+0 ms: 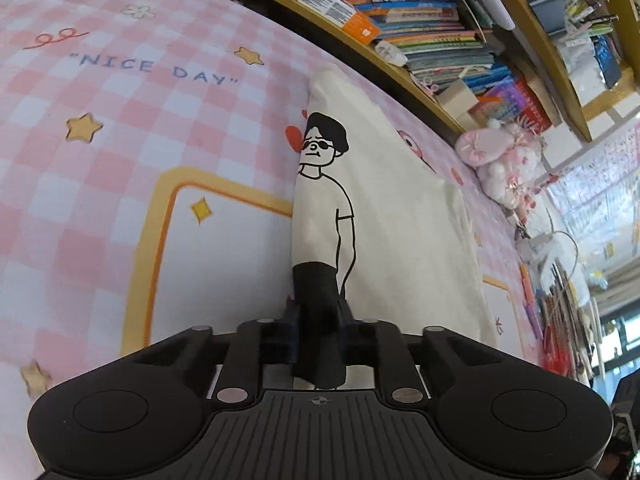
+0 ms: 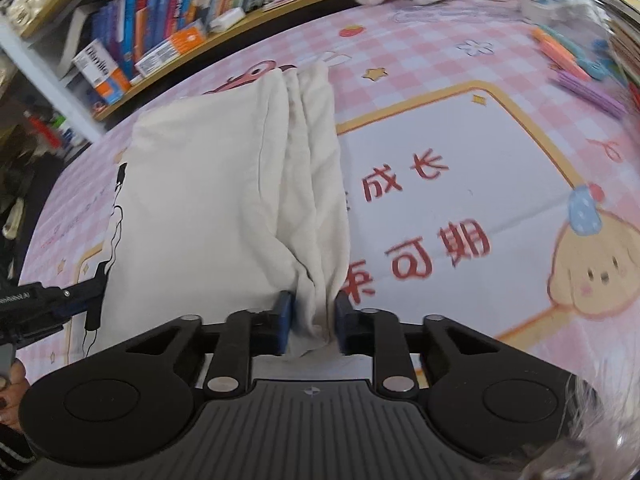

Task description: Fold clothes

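A cream T-shirt (image 1: 404, 224) with a black line drawing of a man in sunglasses lies folded into a long strip on the pink checked cloth. My left gripper (image 1: 318, 316) is shut on its near edge, at the black printed part. In the right wrist view the same cream T-shirt (image 2: 208, 184) shows its plain side, with bunched folds running toward the camera. My right gripper (image 2: 314, 312) is shut on those bunched folds at the near end. The left gripper (image 2: 86, 300) appears at the left edge of that view, clamped on the shirt's other corner.
The pink checked tablecloth (image 1: 120, 128) covers the table, with a yellow-framed white panel (image 2: 460, 184). A low wooden bookshelf (image 1: 420, 32) full of books runs along the far edge. Pink plush toys (image 1: 500, 160) and pens (image 2: 572, 64) lie near the far corner. A hand (image 2: 10, 396) holds the left gripper.
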